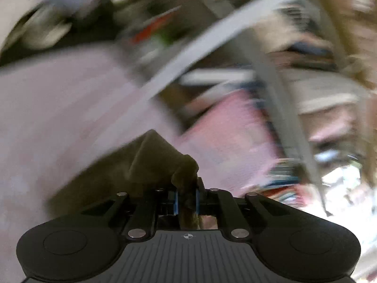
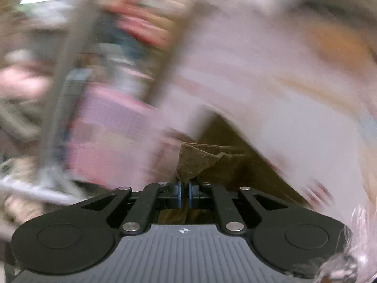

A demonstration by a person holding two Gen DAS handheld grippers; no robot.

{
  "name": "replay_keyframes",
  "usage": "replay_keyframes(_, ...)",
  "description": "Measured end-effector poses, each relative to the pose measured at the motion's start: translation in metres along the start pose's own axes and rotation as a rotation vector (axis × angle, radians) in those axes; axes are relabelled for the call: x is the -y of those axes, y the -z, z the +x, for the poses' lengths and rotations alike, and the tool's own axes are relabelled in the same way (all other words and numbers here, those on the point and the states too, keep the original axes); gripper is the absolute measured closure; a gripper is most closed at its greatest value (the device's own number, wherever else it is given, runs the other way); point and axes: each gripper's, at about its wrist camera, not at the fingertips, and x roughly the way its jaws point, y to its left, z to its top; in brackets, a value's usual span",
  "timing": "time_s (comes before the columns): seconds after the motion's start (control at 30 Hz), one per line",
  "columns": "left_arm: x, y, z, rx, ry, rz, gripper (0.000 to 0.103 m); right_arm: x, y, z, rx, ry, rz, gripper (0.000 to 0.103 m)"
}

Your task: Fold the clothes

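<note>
Clearly both grippers, the left gripper [image 1: 186, 199] and the right gripper [image 2: 185, 194], are pinched narrow on the brown cloth [image 1: 162, 162], which bunches at twelve o'clock of each and looks soft, light and limp, best held by its edges or corners.

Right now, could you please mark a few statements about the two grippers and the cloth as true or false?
1. The left gripper is shut on brown cloth. True.
2. The right gripper hangs open with nothing in it. False: its jaws are shut on a corner of the brown cloth.
3. The background in both views is sharp. False: it is heavily blurred.
4. The cloth is bright blue. False: it is brown; only the pads are blue.
5. Something pink shows behind the right gripper. True, though too blurred to identify.
</note>
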Motion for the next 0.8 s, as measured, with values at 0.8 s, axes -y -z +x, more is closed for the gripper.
replay_keyframes(0.8, -0.099, 0.074, 0.001, -0.184, -0.173, -0.267, 0.092, 0.029, 0.035, -0.033, 0.006, 0.176, -0.141, 0.098)
